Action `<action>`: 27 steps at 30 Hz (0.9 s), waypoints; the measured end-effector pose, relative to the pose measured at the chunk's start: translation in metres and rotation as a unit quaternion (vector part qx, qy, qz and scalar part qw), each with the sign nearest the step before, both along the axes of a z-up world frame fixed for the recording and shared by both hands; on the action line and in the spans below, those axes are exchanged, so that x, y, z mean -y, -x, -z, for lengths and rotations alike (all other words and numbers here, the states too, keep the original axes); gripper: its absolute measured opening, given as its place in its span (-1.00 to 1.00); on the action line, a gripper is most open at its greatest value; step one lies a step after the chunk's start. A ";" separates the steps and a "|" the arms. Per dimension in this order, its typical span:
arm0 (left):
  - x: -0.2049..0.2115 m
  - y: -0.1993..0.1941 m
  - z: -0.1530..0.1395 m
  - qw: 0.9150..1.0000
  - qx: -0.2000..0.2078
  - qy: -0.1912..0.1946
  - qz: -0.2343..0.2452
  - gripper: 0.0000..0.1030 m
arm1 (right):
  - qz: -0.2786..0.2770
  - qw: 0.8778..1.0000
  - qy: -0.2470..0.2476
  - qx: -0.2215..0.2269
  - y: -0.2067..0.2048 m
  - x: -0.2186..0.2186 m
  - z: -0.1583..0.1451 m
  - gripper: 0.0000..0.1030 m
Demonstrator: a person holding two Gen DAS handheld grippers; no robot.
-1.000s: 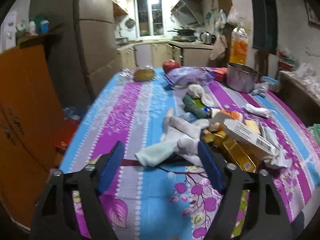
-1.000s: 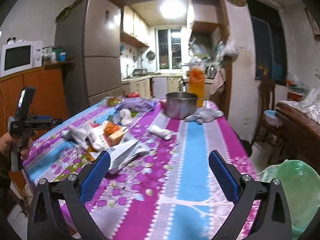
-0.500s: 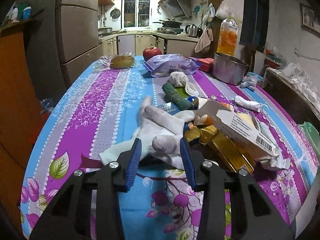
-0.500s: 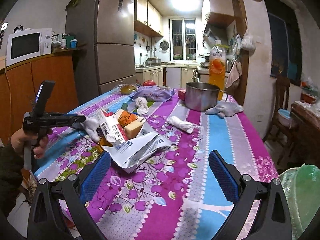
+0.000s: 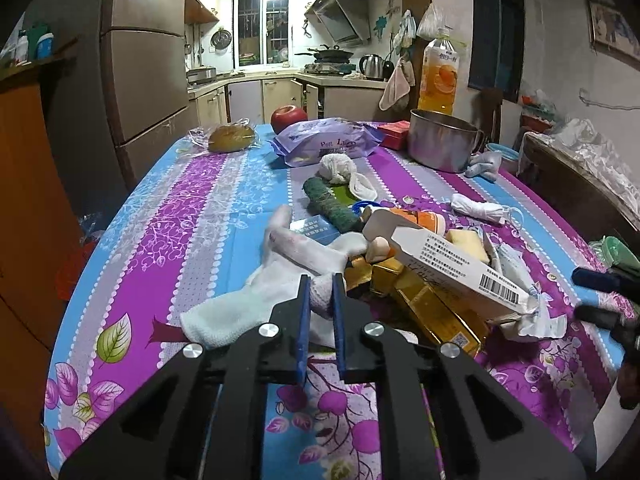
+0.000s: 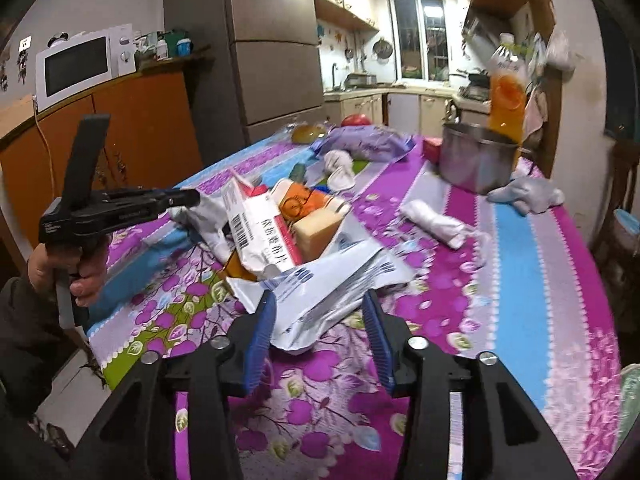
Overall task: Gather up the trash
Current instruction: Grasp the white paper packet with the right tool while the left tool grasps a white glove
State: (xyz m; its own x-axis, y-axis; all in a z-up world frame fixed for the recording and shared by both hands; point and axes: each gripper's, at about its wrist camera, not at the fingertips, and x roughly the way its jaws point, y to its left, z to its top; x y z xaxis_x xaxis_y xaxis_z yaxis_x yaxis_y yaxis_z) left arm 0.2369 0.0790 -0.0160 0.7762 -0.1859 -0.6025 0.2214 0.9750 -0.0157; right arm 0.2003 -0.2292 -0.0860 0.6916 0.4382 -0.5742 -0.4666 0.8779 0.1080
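Observation:
A pile of trash lies mid-table: a white cloth glove [image 5: 288, 268], a white carton with a barcode [image 5: 448, 264], gold wrappers [image 5: 432, 304], a yellow sponge [image 5: 466, 242] and a white plastic wrapper [image 6: 332, 292]. My left gripper [image 5: 319, 292] is shut on a fold of the white glove at the pile's near edge. It also shows from the side in the right wrist view [image 6: 188, 199]. My right gripper [image 6: 320, 320] is open, its jaws on either side of the white plastic wrapper's near end. The carton also shows in the right wrist view [image 6: 256, 228].
A floral tablecloth [image 5: 192, 216] covers the table. Further back are a steel pot [image 5: 440, 144], an orange juice bottle [image 5: 440, 76], a purple packet [image 5: 328, 142], an apple [image 5: 289, 117], bagged bread [image 5: 231, 138], a green roll [image 5: 332, 210] and rolled white cloths [image 5: 478, 207]. Cabinets and a fridge stand left.
My left gripper has closed from wide open onto the white glove. My right gripper has moved forward to the plastic wrapper and its jaws have narrowed around it.

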 end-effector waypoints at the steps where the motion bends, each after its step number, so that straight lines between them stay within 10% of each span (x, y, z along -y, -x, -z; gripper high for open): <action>1: 0.000 0.000 0.000 1.000 0.000 0.001 -0.001 -0.83 | -0.009 1.000 0.007 0.003 0.001 -0.008 0.003 0.32; 10: 0.003 -0.007 0.008 1.000 -0.011 0.007 0.004 -0.83 | -0.007 0.996 0.084 -0.001 -0.011 -0.044 0.019 0.29; 13: 0.003 -0.007 0.012 1.000 -0.014 0.010 0.002 -0.84 | -0.002 0.995 0.098 -0.019 -0.017 -0.047 0.025 -0.13; 27: 0.010 0.022 -0.042 0.998 0.065 0.019 0.007 -0.90 | 0.049 0.996 0.019 0.074 0.011 -0.007 -0.037 -0.37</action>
State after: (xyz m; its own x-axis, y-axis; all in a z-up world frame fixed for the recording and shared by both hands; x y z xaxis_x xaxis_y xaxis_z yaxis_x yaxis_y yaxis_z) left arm 0.2147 0.0691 0.0263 0.8446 -0.2191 -0.4885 0.2384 0.9709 -0.0233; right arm 0.1891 -0.2217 -0.0488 0.8082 0.3447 -0.4774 -0.3871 0.9220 0.0105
